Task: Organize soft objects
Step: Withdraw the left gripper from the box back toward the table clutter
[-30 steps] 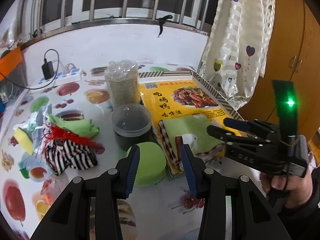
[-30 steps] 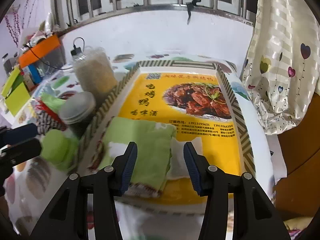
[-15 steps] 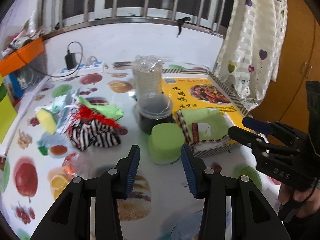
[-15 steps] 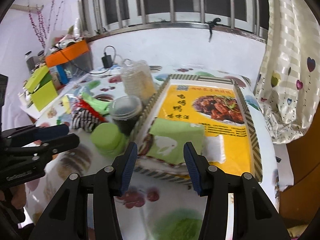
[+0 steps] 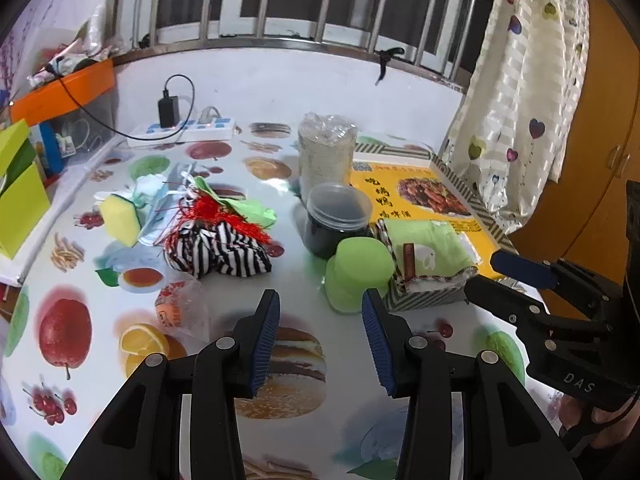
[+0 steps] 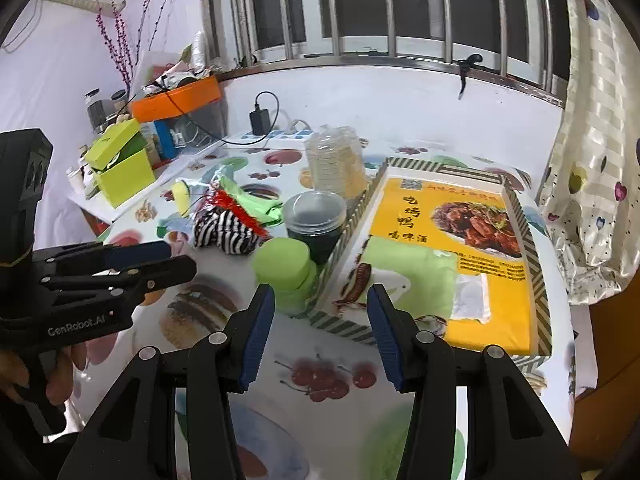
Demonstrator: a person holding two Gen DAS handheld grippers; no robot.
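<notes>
A pile of soft things lies on the fruit-print table: a black-and-white striped cloth (image 5: 218,250) with a red tassel (image 5: 208,216), a light green cloth (image 5: 252,210) and a yellow sponge (image 5: 120,220). A folded green towel (image 5: 430,242) lies in the yellow cardboard tray (image 5: 416,196); it also shows in the right wrist view (image 6: 408,276). My left gripper (image 5: 320,336) is open and empty, above the table's near side. My right gripper (image 6: 320,330) is open and empty, just in front of the tray's near edge (image 6: 344,326).
A green round container (image 5: 358,274), a dark lidded tub (image 5: 336,220) and a wrapped stack of clear cups (image 5: 326,152) stand between pile and tray. A power strip (image 5: 184,130) lies at the back. Green boxes (image 6: 120,168) and an orange-lidded bin (image 6: 180,100) stand left. A curtain (image 6: 592,160) hangs right.
Both grippers have pulled back and up from the tray and table, so more of the table shows. The green towel stays in the tray. Both stay open.
</notes>
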